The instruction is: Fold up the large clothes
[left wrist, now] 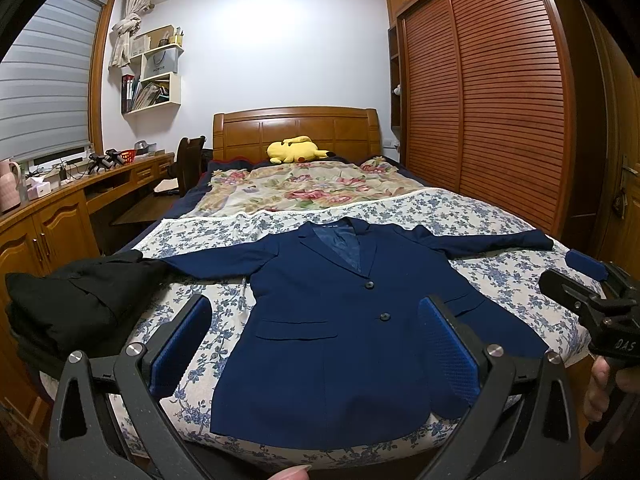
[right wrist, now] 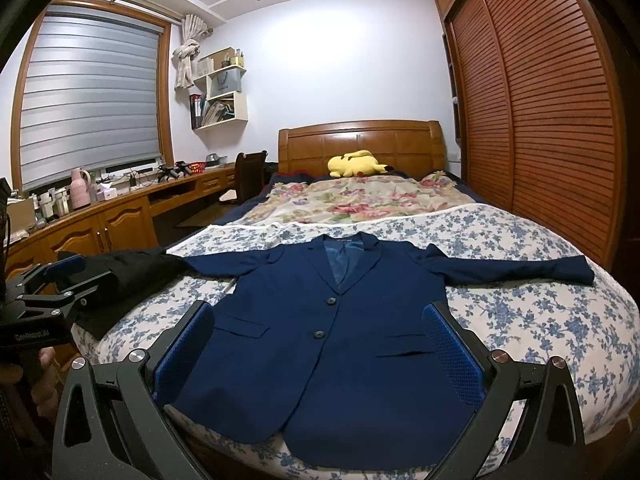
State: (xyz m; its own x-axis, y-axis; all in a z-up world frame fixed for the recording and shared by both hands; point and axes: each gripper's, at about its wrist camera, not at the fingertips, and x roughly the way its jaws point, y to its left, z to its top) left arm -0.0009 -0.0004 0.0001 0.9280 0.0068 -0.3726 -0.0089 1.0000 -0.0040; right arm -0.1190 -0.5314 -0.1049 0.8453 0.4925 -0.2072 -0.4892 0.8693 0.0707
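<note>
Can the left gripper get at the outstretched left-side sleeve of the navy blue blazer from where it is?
Probably yes. The left gripper is open and empty above the navy blue blazer, and the sleeve lies flat on the floral bedsheet. Only its cuff end meets the black garment.

This is a bedroom in a home — a lived-in one; a wide bed (left wrist: 500, 216) with a carved wooden headboard (left wrist: 296, 128) fills the middle, spread with a blue-flowered sheet and a rose-patterned quilt (left wrist: 312, 188); a yellow plush toy (left wrist: 296, 150) lies by the headboard; tall louvred wardrobe doors (left wrist: 500, 92) line the right wall; along the left runs a built-in wooden desk (right wrist: 120, 208) with cupboards, cluttered with small items, under a window with a striped roller blind (right wrist: 88, 100); white wall shelves (right wrist: 222, 92) hold books and a paper bag — domestic clutter throughout.
</note>
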